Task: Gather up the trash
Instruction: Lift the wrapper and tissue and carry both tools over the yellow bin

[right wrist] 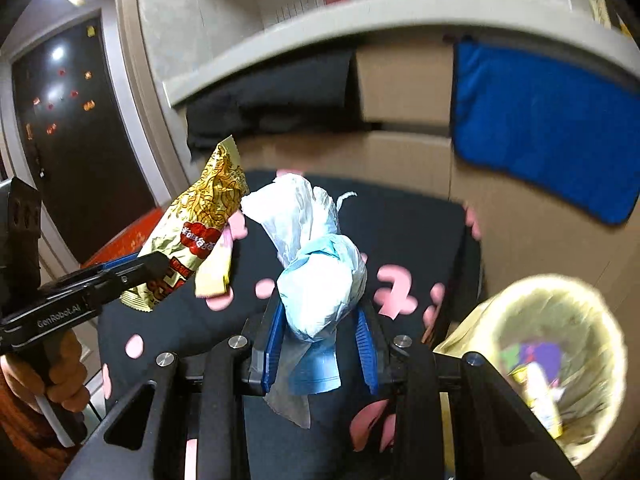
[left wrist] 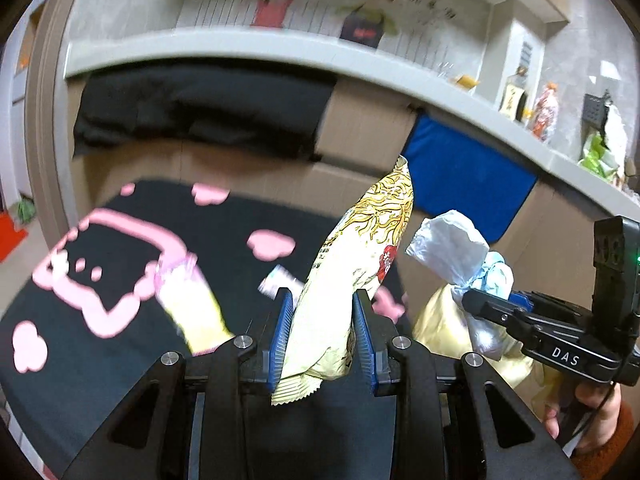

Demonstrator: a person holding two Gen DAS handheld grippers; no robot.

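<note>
My left claw [left wrist: 322, 336] is clamped on the noodle wrapper [left wrist: 360, 264], low end, held up over the worktop [left wrist: 100, 380]: light, crinkly, slick film. Right claw [right wrist: 320, 344] pinches the knotted plastic bag [right wrist: 316, 264], soft & squashy; grip below the knot. Lined bin [right wrist: 560, 344] sits off the worktop's right edge.

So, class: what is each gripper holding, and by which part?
The left gripper clamps a yellow noodle wrapper near its lower sealed end. The right gripper clamps a knotted pale plastic bag around its lower bulge.
</note>
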